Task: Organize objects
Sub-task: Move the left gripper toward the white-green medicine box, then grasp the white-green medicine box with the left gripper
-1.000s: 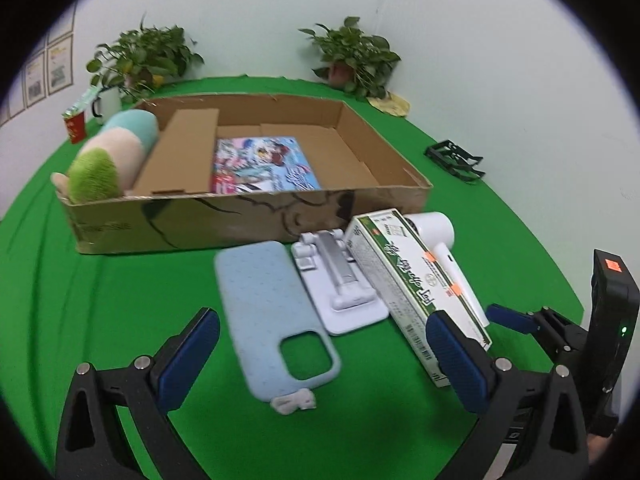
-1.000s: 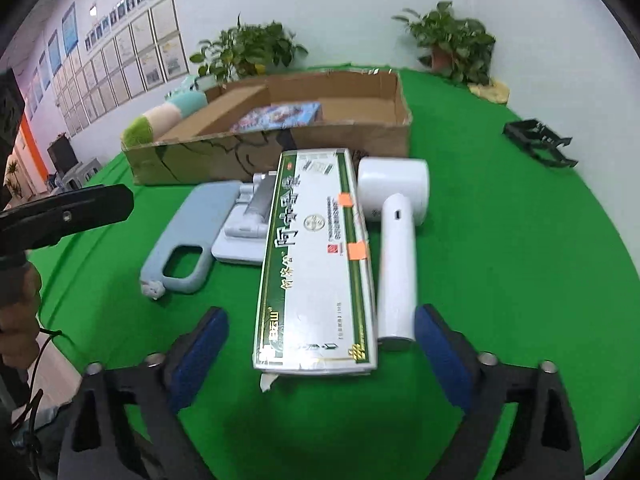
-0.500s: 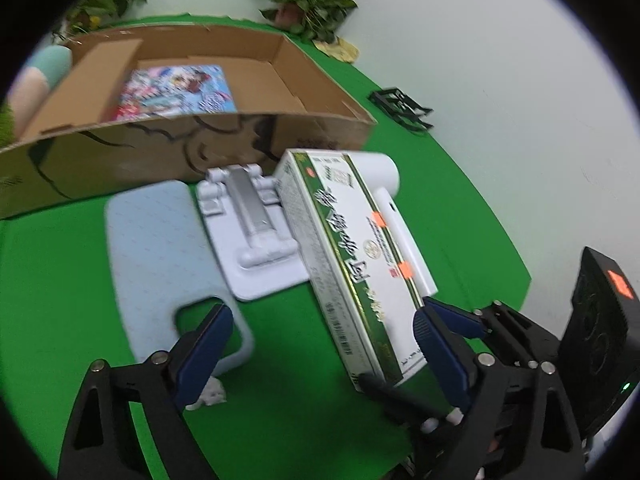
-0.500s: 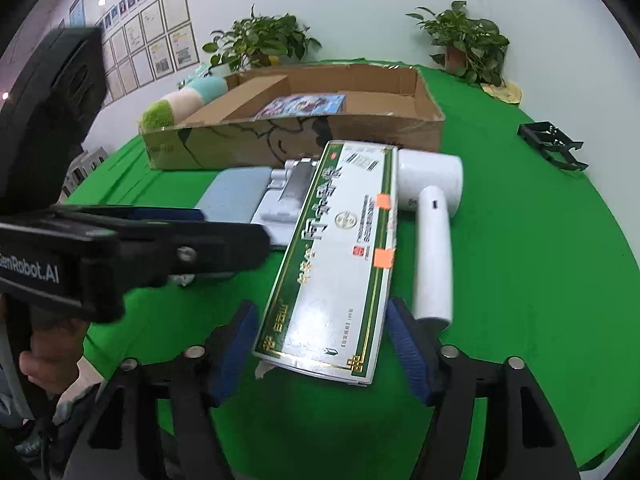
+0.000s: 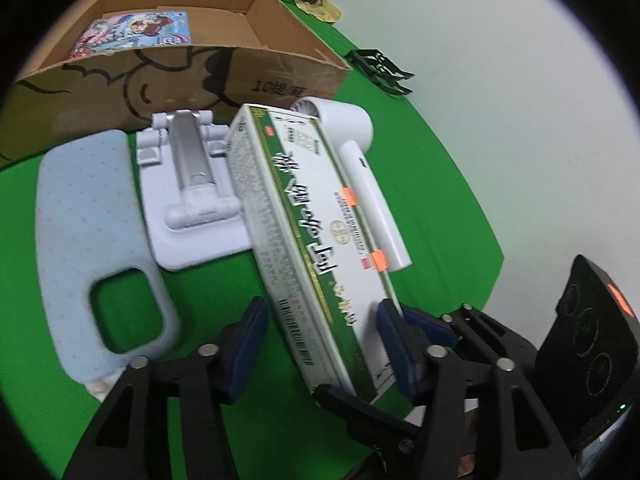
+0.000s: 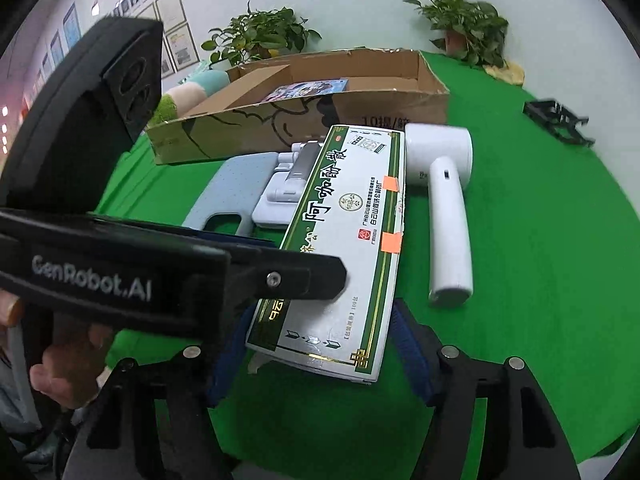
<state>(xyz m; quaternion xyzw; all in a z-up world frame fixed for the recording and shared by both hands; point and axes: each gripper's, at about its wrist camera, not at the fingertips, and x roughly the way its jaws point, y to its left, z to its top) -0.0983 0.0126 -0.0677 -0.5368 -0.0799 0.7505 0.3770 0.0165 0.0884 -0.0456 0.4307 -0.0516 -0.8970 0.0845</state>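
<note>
Both grippers, left (image 5: 322, 344) and right (image 6: 320, 354), have advanced; I see jaws closing astride medicine box (image 5: 308, 232), pads not yet pressing.

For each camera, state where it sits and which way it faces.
Left wrist: on the left gripper, angled down at the green table; its own closing jaws straddle the near end of the long box, and the right gripper shows at the right.
Right wrist: on the right gripper, angled down at that box; its closing jaws flank the box, with the left gripper and a hand at the left.
Shared: long box, hair dryer, cardboard box, phone case.
</note>
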